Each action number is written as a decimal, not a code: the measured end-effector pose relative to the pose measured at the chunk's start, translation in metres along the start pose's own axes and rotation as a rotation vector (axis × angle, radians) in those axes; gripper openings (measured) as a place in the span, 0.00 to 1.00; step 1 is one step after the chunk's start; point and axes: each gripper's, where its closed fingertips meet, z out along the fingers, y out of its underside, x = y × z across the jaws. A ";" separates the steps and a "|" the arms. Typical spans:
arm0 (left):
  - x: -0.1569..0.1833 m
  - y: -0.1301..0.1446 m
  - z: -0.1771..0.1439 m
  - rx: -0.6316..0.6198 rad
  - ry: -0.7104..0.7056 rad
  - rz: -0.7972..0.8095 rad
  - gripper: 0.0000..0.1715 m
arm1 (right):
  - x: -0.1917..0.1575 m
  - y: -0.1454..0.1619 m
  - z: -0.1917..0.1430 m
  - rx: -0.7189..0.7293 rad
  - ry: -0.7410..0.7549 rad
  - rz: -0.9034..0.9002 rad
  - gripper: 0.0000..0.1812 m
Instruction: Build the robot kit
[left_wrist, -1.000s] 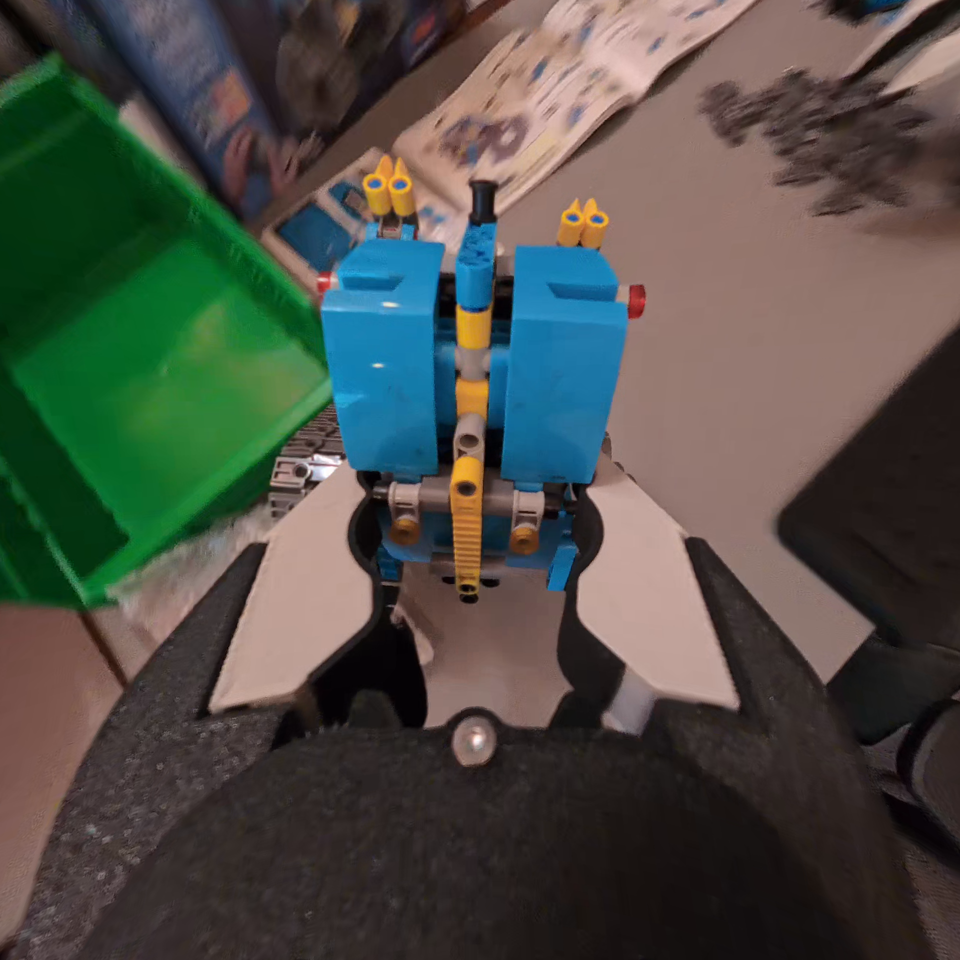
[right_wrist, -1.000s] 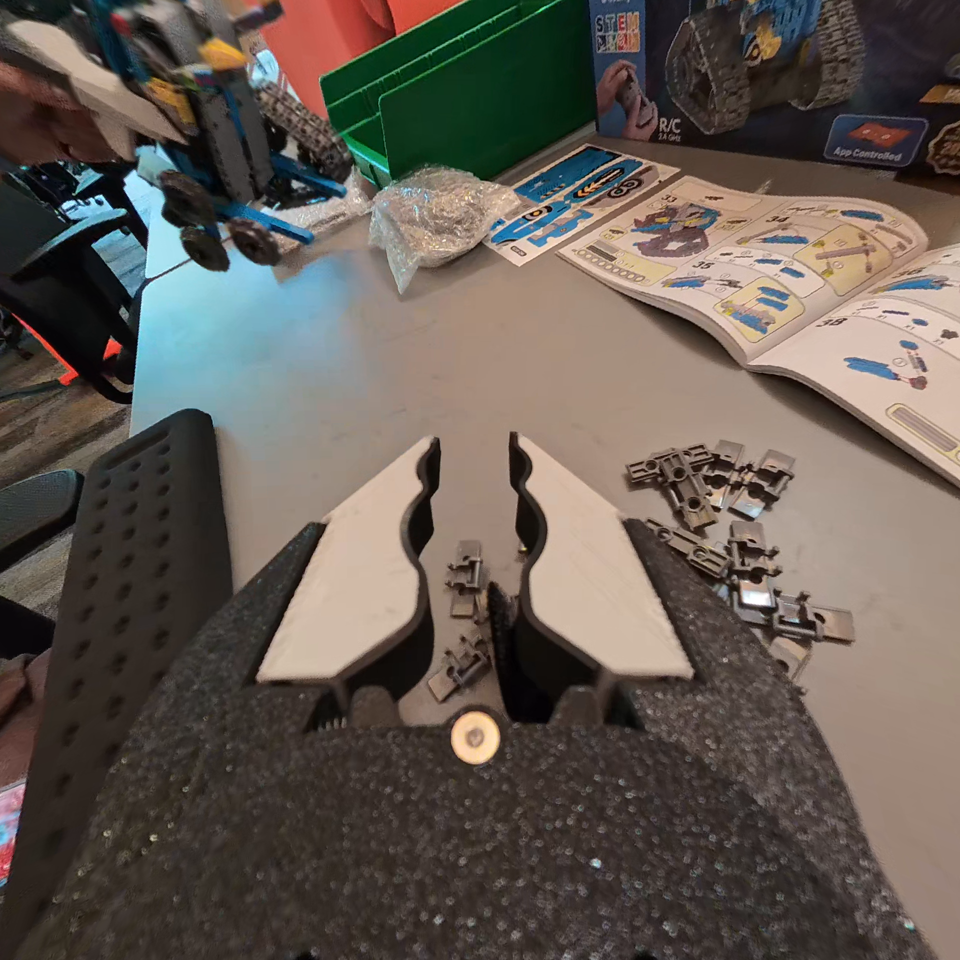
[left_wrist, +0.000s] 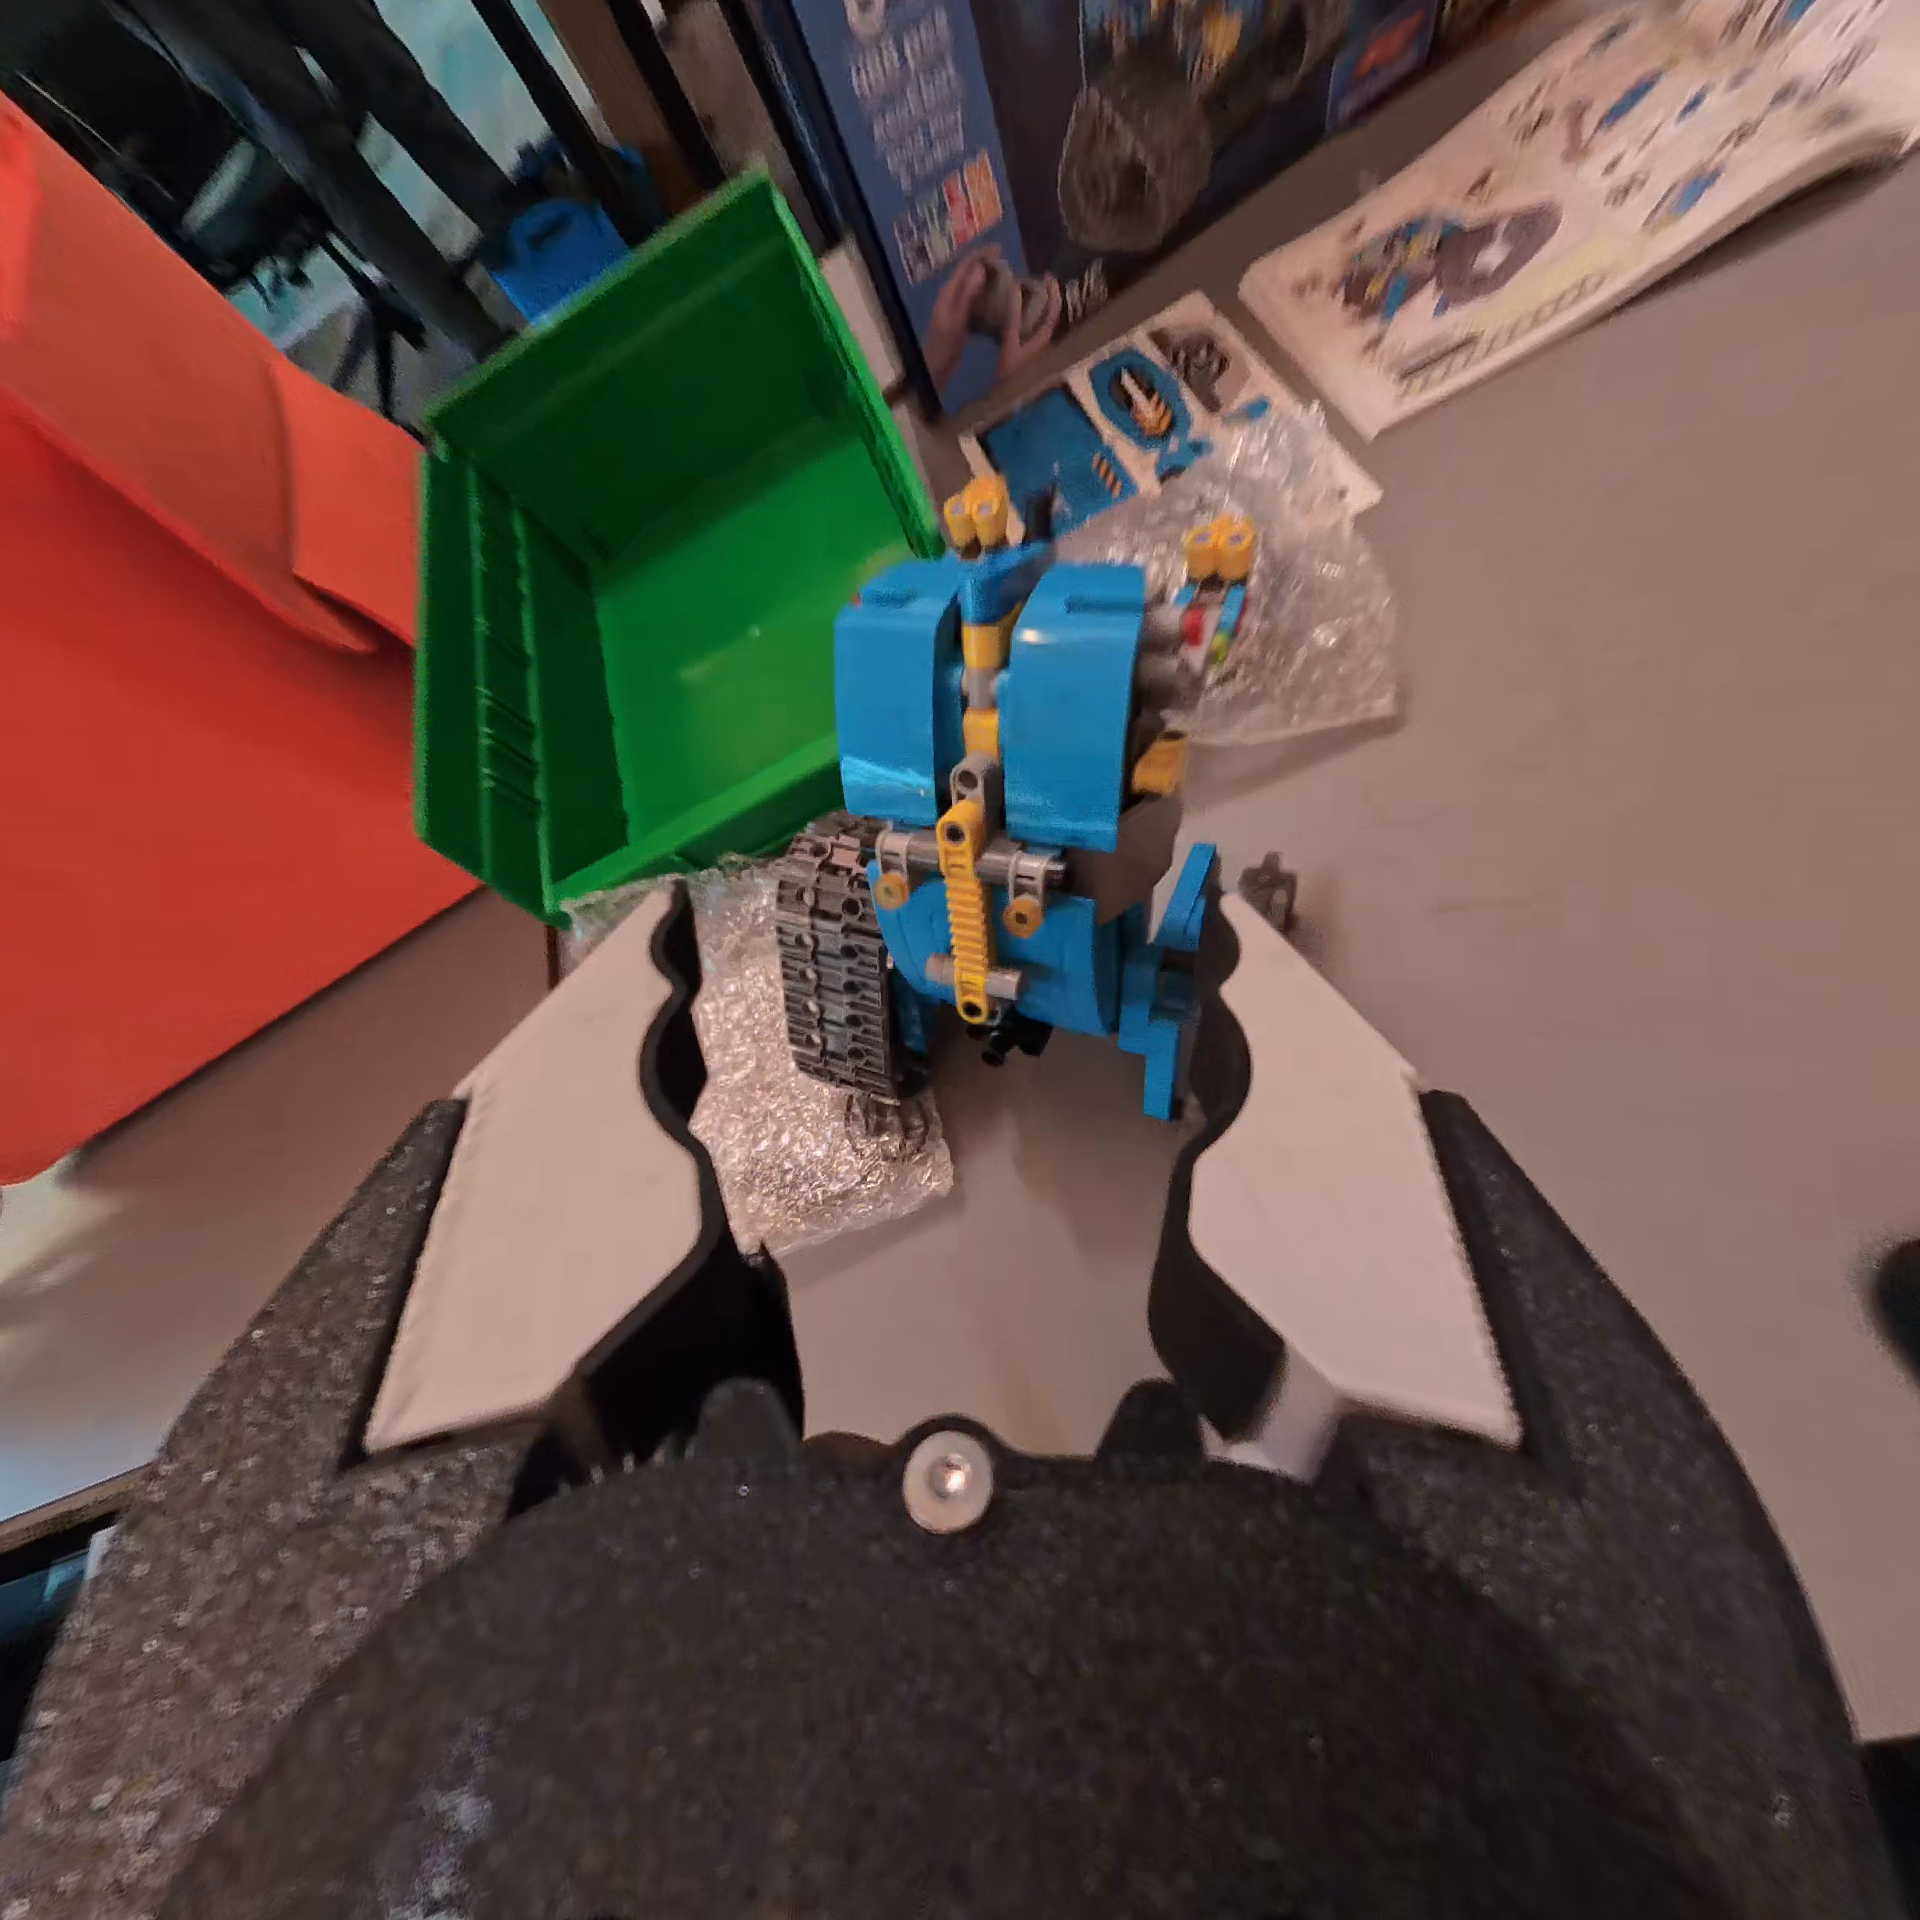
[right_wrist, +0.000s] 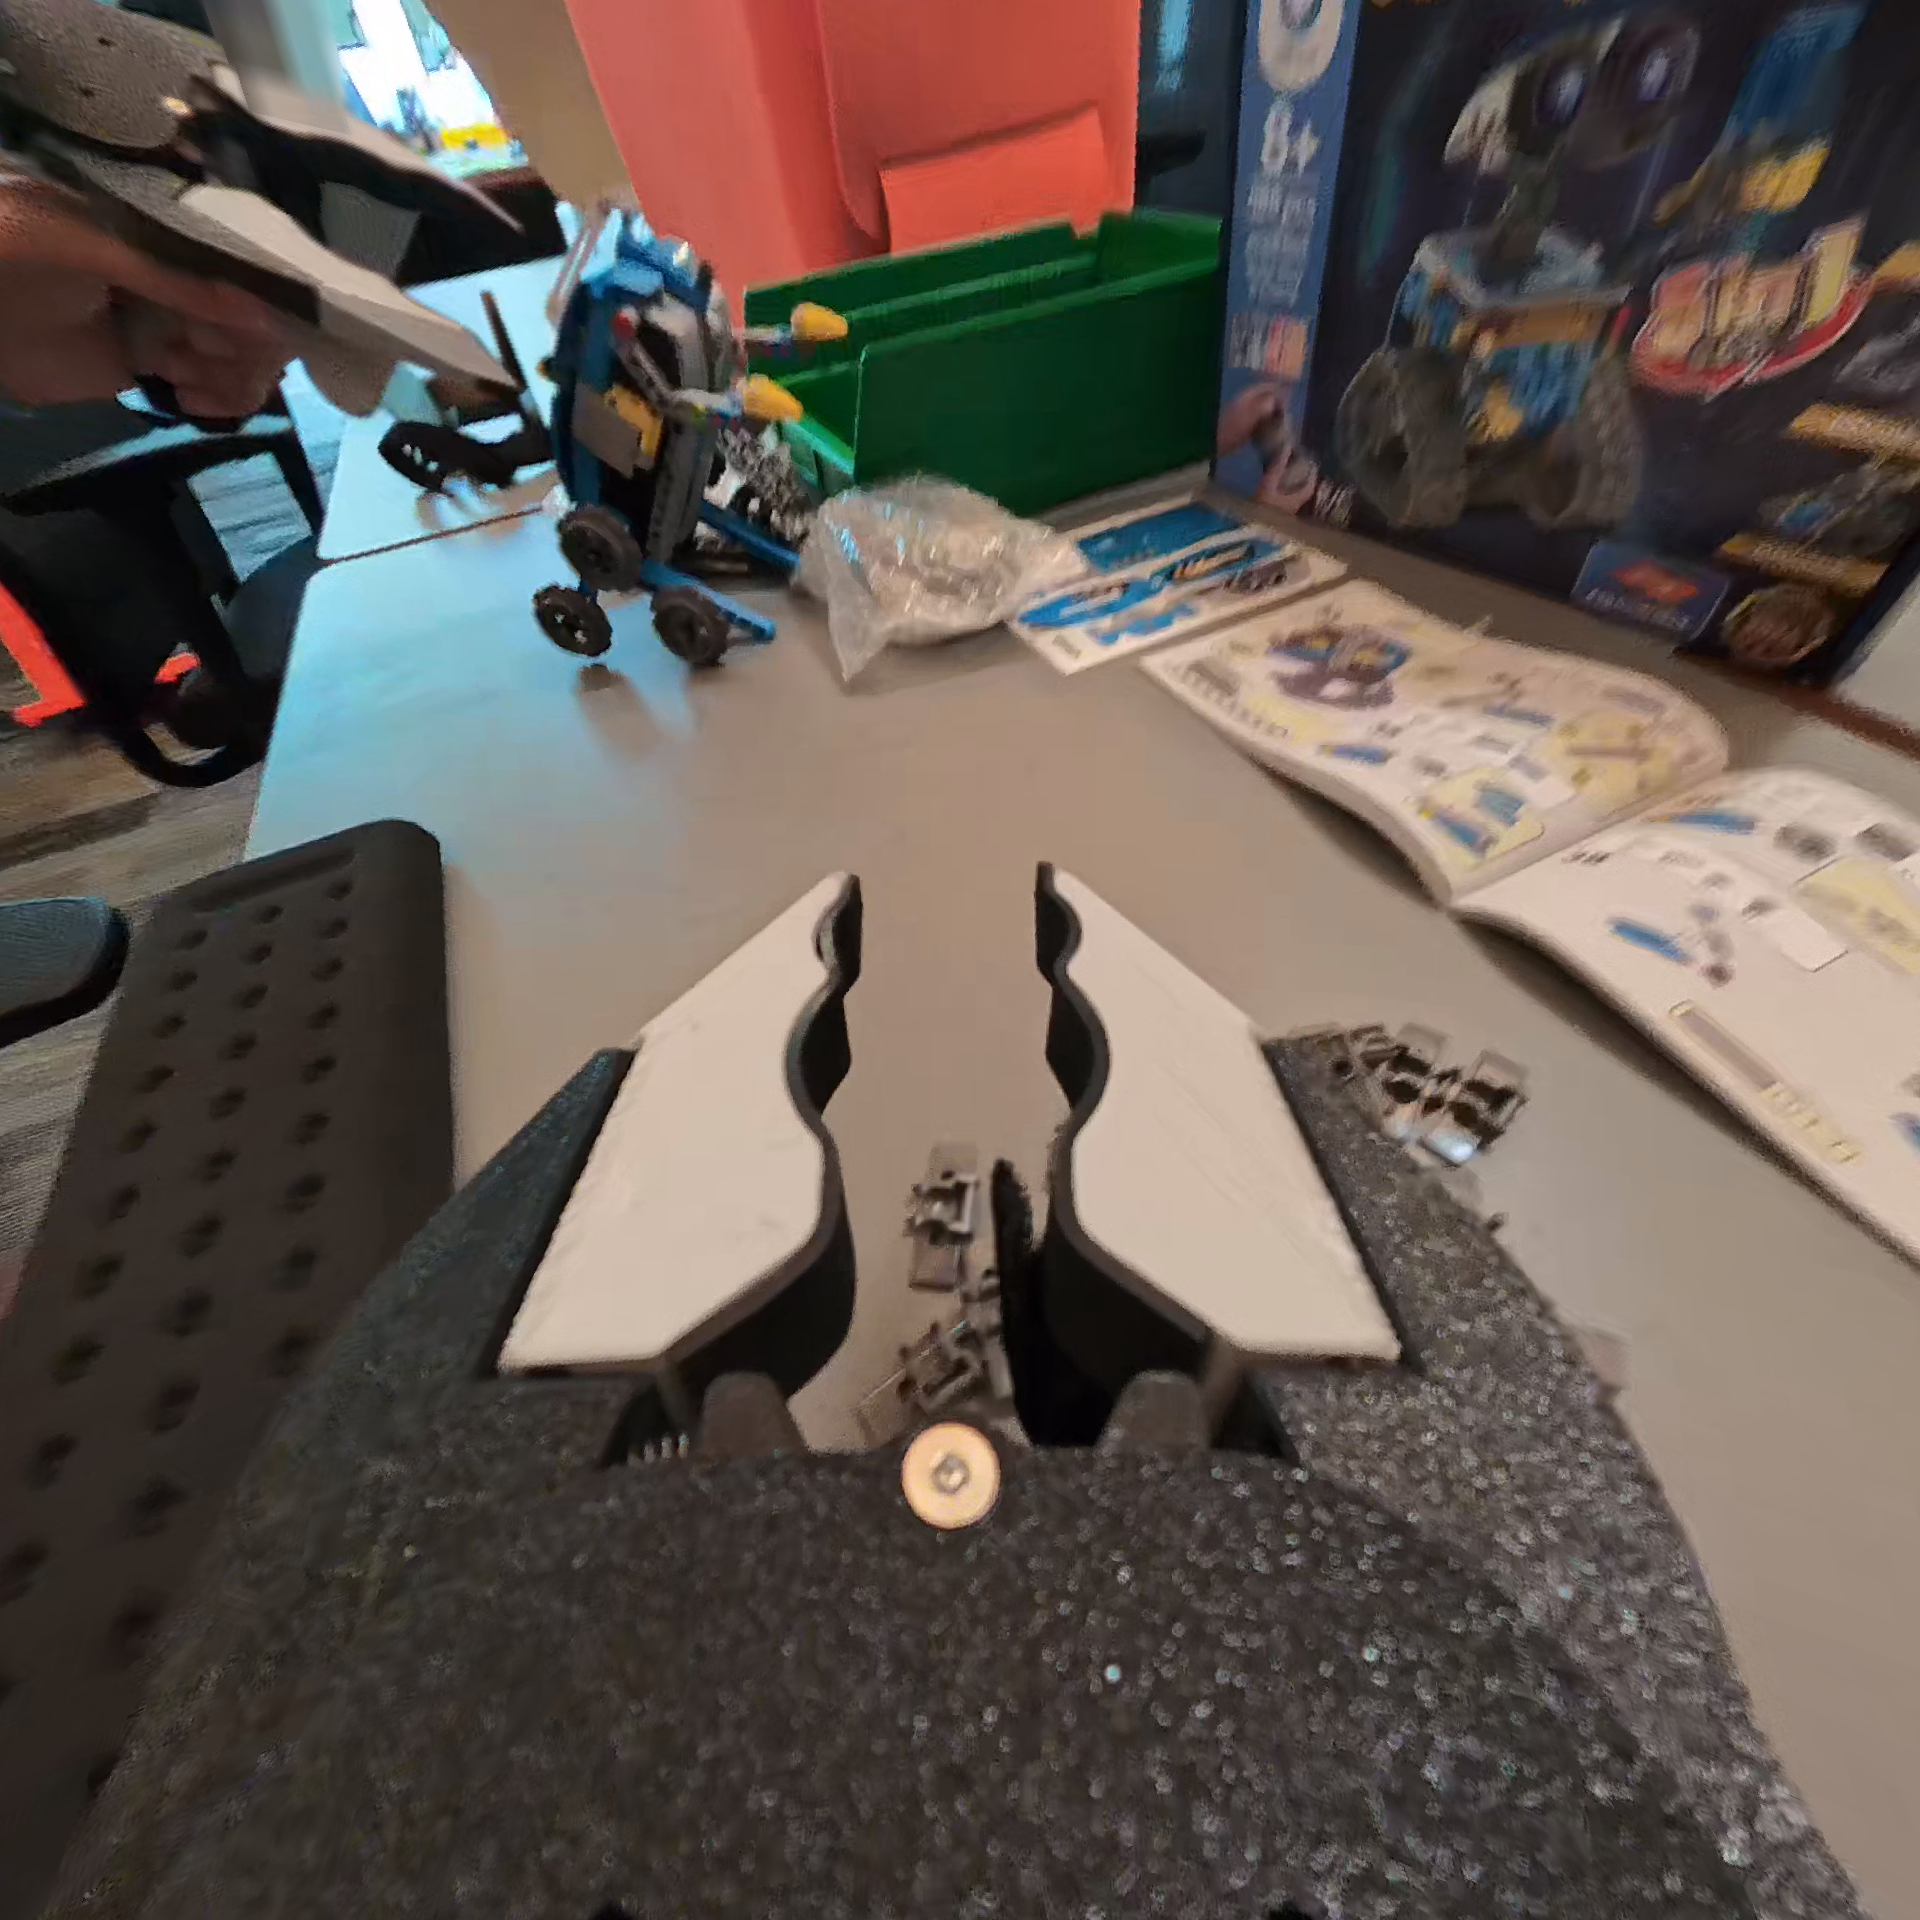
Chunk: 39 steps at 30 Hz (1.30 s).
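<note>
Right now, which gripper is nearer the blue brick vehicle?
Left. The left gripper is open, fingers flanking the blue brick vehicle; contact unclear. The right gripper hovers open, far off, over loose grey track links.

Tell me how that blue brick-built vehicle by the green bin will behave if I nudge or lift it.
The blue vehicle stands tilted on small black wheels, so a push would probably roll or tip it. It is tall and narrow, likely top-heavy. Its clipped bricks and loose-looking grey track may shed parts if squeezed. The open left gripper sits nearest it.
</note>
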 end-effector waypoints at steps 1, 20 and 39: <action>0.003 -0.008 -0.011 0.036 -0.008 -0.012 0.56 | 0.002 -0.008 -0.003 0.047 0.023 -0.051 0.19; 0.193 -0.131 0.028 0.701 0.192 -0.565 0.46 | 0.025 -0.015 -0.017 0.212 0.201 -0.051 0.47; 0.231 -0.129 0.057 0.669 0.213 -0.329 0.51 | 0.025 -0.003 -0.010 0.155 0.163 0.010 0.43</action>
